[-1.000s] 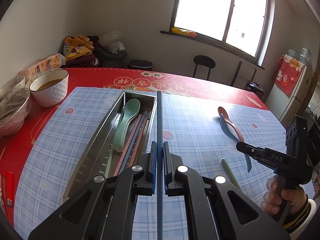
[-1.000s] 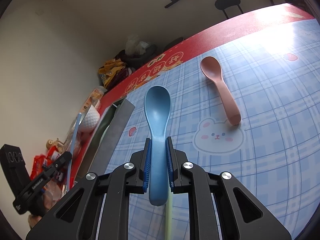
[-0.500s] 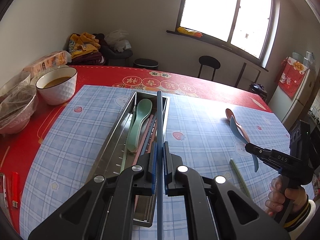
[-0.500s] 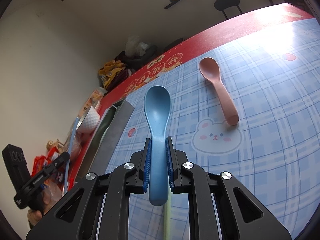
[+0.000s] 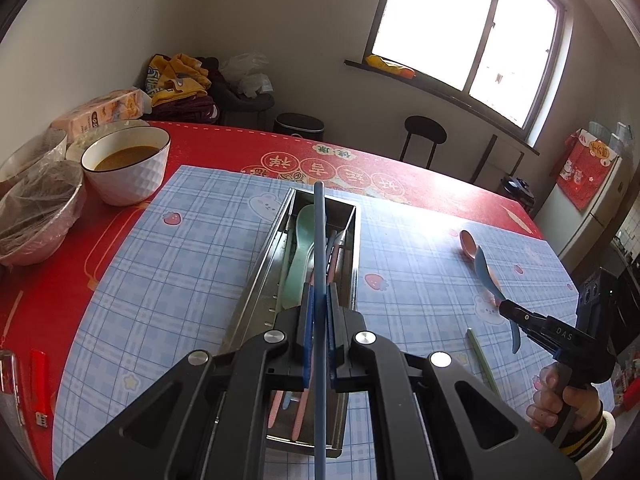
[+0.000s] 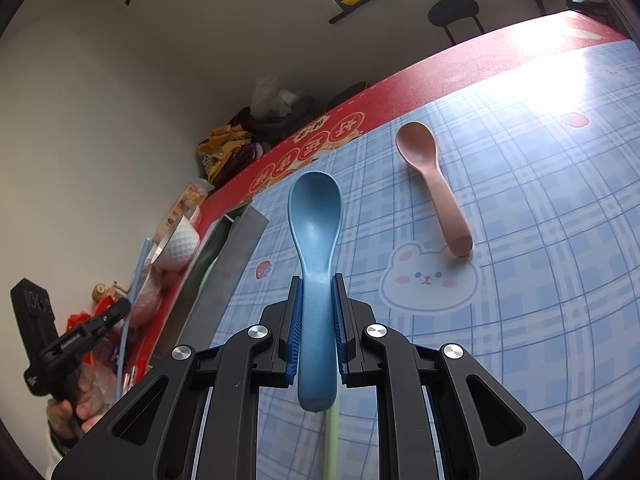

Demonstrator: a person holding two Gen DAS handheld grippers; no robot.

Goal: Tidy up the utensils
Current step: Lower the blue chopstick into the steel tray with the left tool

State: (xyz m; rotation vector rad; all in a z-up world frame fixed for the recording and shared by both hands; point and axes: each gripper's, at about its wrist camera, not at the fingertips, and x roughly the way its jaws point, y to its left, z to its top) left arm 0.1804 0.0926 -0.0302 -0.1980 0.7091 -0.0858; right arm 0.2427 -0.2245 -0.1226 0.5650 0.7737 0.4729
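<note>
The left hand-held gripper is clamped on a blue chopstick, its pads pressed tight against the thin shaft. The chopstick's long axis runs straight along the gripper's fingers, its far tip pointing toward 12 o'clock in the left wrist view and its near end running off the bottom edge at 6 o'clock. It hangs above a long metal utensil tray that lies on the blue plaid mat of the desk, the tray's length also running from 6 to 12 o'clock with a slight lean toward 1. Inside the tray lie a green spoon, bowl toward 12 o'clock, and several pink and blue chopsticks laid lengthwise.

The right hand-held gripper grips a blue spoon by the handle, jaws narrow around it; the bowl faces up and points toward 12 o'clock, the handle end toward 6. On the mat at 1 o'clock from it lies a pink spoon, bowl toward 11, handle toward 5, its end beside a printed rabbit. A green chopstick lies on the mat beneath the right gripper. A white bowl of brown liquid stands on the red cloth at 10 o'clock in the left view.
</note>
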